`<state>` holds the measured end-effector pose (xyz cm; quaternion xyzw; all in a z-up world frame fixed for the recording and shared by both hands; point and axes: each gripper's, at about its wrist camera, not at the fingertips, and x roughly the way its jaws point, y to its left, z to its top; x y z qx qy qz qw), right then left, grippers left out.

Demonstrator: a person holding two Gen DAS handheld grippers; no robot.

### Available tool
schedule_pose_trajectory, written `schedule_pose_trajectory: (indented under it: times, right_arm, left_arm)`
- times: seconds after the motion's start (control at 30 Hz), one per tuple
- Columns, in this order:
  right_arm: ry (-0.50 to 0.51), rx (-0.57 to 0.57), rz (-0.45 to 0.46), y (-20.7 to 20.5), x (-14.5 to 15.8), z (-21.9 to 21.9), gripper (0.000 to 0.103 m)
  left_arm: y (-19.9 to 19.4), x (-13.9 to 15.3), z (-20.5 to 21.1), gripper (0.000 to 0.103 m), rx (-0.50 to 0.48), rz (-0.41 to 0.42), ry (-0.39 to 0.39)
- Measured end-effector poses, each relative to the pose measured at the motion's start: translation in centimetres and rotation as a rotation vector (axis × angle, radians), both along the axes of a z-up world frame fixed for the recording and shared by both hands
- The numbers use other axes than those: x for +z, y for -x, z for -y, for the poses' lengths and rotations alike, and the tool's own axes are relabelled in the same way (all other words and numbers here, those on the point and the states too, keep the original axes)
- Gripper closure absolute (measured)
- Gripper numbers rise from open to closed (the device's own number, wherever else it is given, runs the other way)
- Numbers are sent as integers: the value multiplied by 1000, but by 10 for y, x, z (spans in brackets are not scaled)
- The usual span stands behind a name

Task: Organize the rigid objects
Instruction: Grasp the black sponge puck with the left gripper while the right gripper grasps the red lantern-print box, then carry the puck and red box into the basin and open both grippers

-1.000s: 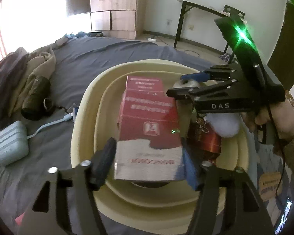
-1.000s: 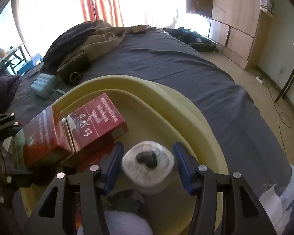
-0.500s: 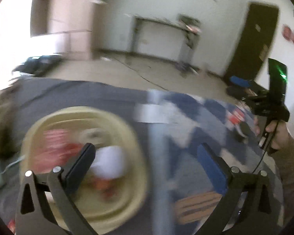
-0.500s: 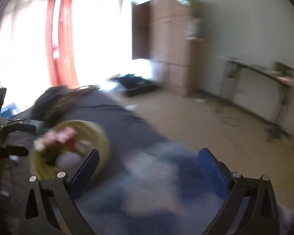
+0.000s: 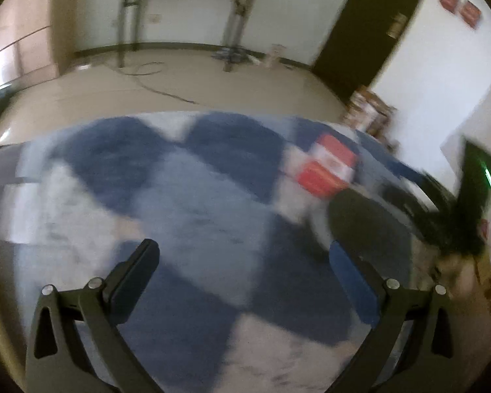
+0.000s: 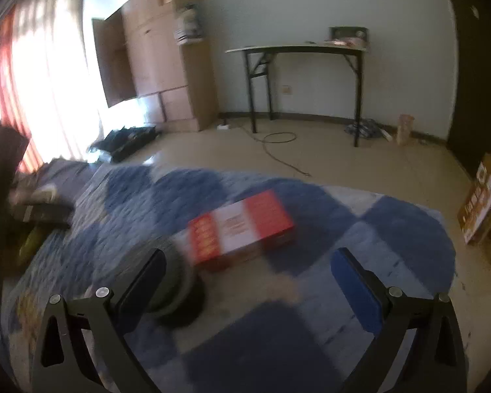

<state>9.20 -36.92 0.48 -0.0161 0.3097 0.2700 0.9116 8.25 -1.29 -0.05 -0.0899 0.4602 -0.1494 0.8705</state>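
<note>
Jaws wide and empty above blue checked blanket (image 6: 311, 344), tiled floor (image 6: 343, 160) beyond.

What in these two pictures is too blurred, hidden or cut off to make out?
- Red and white box, right wrist view: motion blur makes its print unreadable.
- Dark round object, right wrist view: blurred and partly behind the gripper's finger, so what it is cannot be told.
- Right gripper, left wrist view: a dark smear near the frame edge.
- Items on the folding table: too small.
</note>
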Motion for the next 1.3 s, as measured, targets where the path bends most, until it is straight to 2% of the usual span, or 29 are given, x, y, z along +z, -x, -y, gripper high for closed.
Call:
schedule_pose_trajectory:
  times: [0.13, 0.23, 0.33, 0.4, 0.43, 0.53, 0.63, 0.77, 0.9, 1.03, 1.13, 1.2, 1.3]
  right_arm:
    - [75, 80, 6, -29, -7, -19, 0]
    - [136, 111, 21, -44, -12, -31, 0]
    - [151, 112, 42, -43, -18, -39, 0]
    - [138, 101, 45, -46, -20, -34, 0]
    - [136, 84, 42, -48, -22, -31, 0]
    - [104, 63, 8, -55, -26, -19, 0]
    - [126, 94, 28, -47, -22, -23, 0]
    - [218, 159, 65, -41, -27, -49, 0]
    - [238, 189, 58, -48, -30, -68, 0]
    - [342, 214, 18, -60, -44, -89, 0]
    - [348, 214, 28, -63, -44, -92, 0]
    - [337, 210, 27, -66, -45, -93, 9]
    - [331, 205, 48, -62, -42, -93, 10]
  left_arm:
    - [4, -1, 60, 0, -131, 42, 15]
    - [-4, -7, 87, 0, -170, 22, -45]
    - [-14, -20, 98, 0, -181, -11, -109]
    - [-22, -28, 100, 0, -180, -33, -96]
    - [-26, -33, 98, 2, -170, -42, -90]
    - [-32, -33, 90, 32, -156, -32, -89]
    - [-32, -26, 74, 33, -144, 10, -100]
    - [-18, -17, 37, 33, -101, 40, -94]
    - [-7, -19, 14, 33, -76, 24, -72]
    - [3, -15, -4, 33, -63, 20, -43]
    - [15, -7, -17, 33, -53, 49, -50]
    - [25, 0, -27, 33, -42, 73, -57]
    - [58, 18, -51, 33, -22, 123, -70]
